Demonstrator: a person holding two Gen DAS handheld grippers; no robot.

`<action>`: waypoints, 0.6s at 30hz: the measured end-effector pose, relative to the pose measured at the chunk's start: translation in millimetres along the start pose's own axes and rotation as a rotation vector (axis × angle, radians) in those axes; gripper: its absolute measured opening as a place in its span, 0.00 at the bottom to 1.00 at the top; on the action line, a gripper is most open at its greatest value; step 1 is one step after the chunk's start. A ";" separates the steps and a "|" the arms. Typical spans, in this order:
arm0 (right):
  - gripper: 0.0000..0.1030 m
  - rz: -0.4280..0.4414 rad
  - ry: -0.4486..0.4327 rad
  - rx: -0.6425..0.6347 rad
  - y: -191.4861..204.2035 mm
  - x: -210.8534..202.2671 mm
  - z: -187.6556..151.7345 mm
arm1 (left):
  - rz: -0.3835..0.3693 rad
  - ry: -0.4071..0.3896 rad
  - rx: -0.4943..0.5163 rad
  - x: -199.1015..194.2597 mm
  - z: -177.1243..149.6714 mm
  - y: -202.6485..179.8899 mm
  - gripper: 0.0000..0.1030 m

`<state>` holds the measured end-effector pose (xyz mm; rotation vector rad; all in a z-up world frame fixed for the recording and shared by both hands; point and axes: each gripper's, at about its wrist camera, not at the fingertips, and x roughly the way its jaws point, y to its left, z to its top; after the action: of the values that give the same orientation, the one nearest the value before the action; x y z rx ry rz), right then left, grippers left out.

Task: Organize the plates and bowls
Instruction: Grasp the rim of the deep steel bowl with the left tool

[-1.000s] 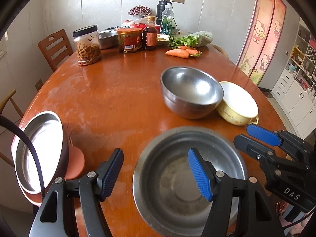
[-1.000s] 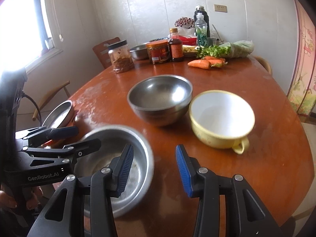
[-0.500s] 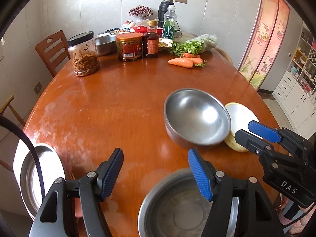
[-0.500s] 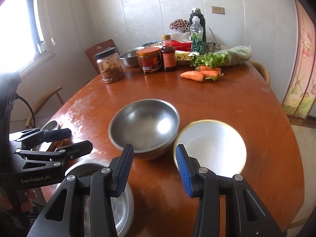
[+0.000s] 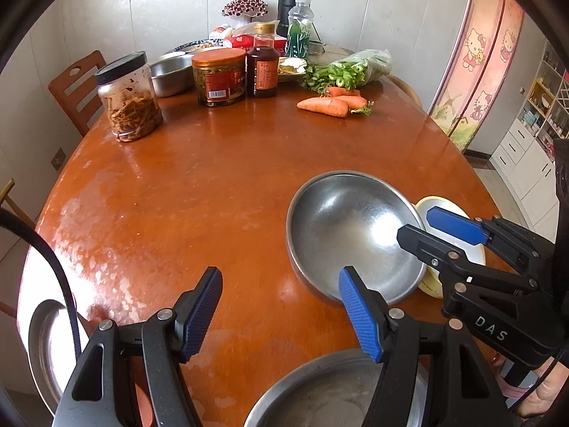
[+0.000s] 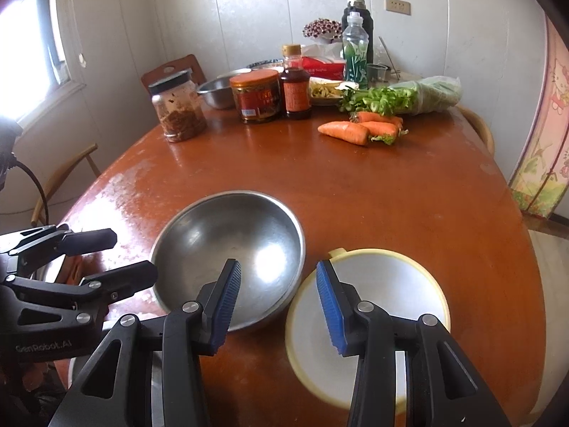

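A deep steel bowl [image 5: 348,235] [image 6: 227,245] stands on the round wooden table [image 5: 199,185], touching a yellow-rimmed white bowl [image 6: 384,291] [image 5: 478,254] on its right. My left gripper [image 5: 281,313] [image 6: 124,256] hovers open and holds nothing, just short of the steel bowl's near left side. My right gripper [image 6: 277,306] [image 5: 426,227] is also open and holds nothing, poised above the seam between the two bowls. A shallow steel plate [image 5: 320,391] lies at the near edge under the left gripper. Another steel dish [image 5: 49,338] sits at the near left edge.
The far end of the table holds a glass jar [image 5: 129,99], a red-lidded jar [image 5: 220,78], a sauce bottle [image 5: 263,64], a steel basin [image 5: 170,74], carrots [image 5: 327,105] and greens [image 5: 348,69]. A wooden chair [image 5: 76,85] stands at the far left.
Both grippers have moved forward over the table toward the two bowls, which now loom closer. The shallow steel plate has slipped to the bottom of the left wrist view. Jaw gaps are unchanged.
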<state>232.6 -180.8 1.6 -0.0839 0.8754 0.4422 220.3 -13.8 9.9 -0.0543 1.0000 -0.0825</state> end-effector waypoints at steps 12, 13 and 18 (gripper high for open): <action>0.41 0.006 0.023 -0.030 -2.5 23.6 8.7 | -0.005 0.050 0.005 23.8 8.0 -2.5 0.66; 0.39 0.008 0.019 -0.033 -2.5 25.0 9.3 | -0.007 0.054 0.004 25.4 8.0 -2.1 0.66; 0.35 0.020 0.034 -0.037 -0.3 32.1 9.2 | -0.007 0.072 -0.002 32.1 8.5 -1.1 0.66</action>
<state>257.2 -167.8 -16.8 -0.1173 0.9020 0.4767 244.6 -17.9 -12.3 -0.0569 1.0718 -0.0908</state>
